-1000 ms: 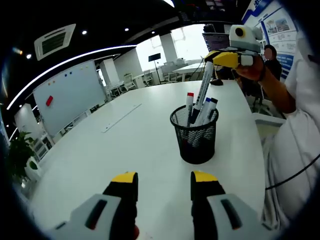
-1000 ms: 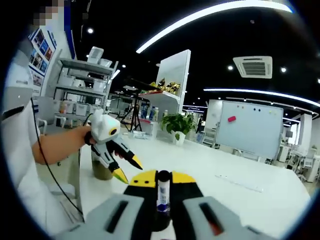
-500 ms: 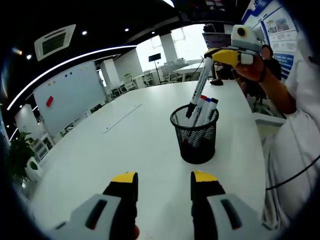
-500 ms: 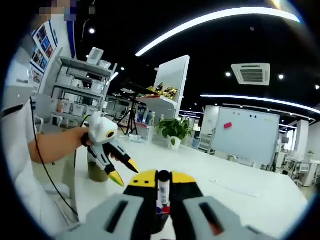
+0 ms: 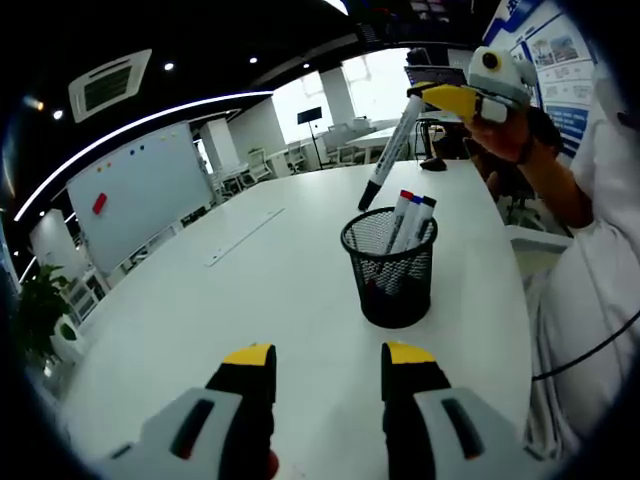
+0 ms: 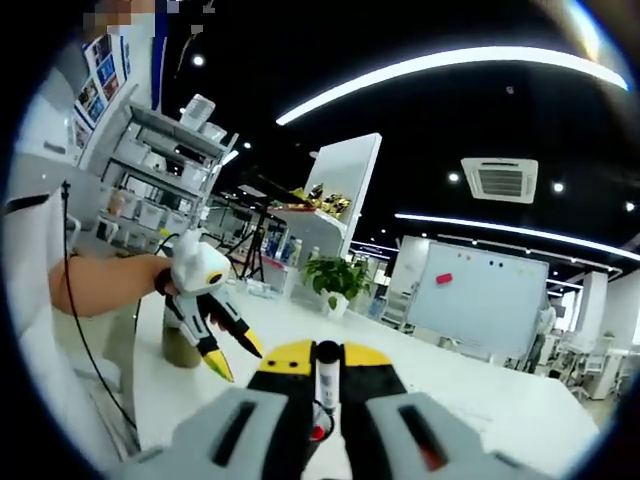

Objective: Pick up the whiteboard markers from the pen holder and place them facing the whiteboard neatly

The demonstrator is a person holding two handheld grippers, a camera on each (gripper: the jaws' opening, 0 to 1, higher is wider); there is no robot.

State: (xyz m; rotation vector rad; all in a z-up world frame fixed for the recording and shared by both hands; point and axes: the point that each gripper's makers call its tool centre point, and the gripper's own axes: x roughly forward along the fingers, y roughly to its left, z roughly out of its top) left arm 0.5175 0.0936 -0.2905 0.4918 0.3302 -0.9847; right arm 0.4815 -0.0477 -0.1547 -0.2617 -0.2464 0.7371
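You're holding one marker [image 5: 390,150] in the right gripper [image 5: 450,98], jaws clamped on its upper end, black cap hanging clear above the pen holder [image 5: 390,268] at about 12 o'clock from its rim. Two more markers [image 5: 408,222] are standing in the holder, red and blue caps up.

Handling guess: light, rigid, smooth plastic barrel. It's likely pivoting if pinched at the tip, so grip mid-barrel.

Left gripper [image 5: 325,385] is idling low over the table [image 5: 250,290], jaws parted, nothing between them.

The left gripper view is giving you the holder, table and whiteboard [image 5: 140,190] at 10 o'clock. The right gripper view is showing the marker [image 6: 324,385] end-on between the jaws, plus the left gripper [image 6: 222,345] at 9 o'clock.
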